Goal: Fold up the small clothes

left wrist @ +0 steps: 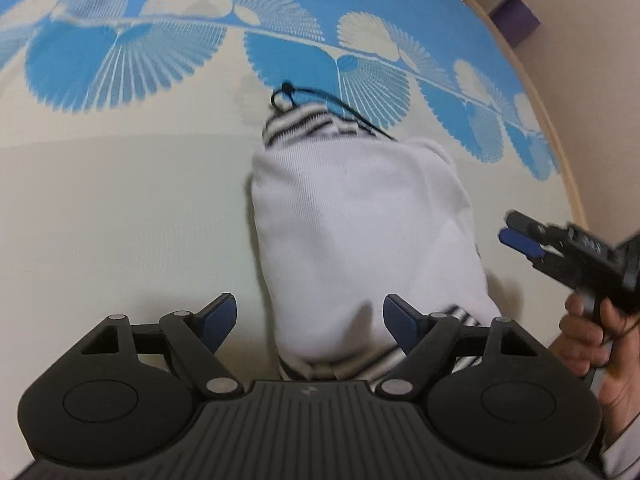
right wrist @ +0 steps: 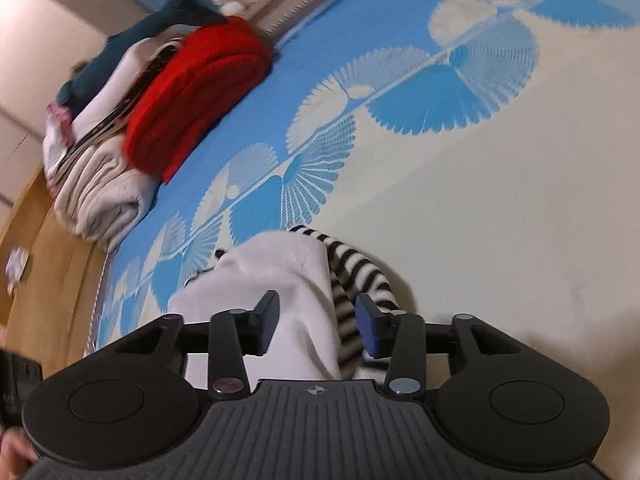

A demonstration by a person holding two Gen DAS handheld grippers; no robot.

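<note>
Both grippers parted, holding nothing: left gripper [left wrist: 308, 322] wide, right gripper [right wrist: 316, 330] narrower. White sock [left wrist: 360, 232] lying lengthwise away from left fingers, striped cuff [right wrist: 360, 276] nearest right.

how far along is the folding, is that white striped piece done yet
Done: a stack of folded clothes sits at the far edge of the bed sheet. In hand: nothing gripped; the white garment with striped trim lies bunched on the sheet, with the left gripper and right gripper both open over it. Left: it looks folded over but rumpled, so probably tidying it and moving it to the stack.
</note>
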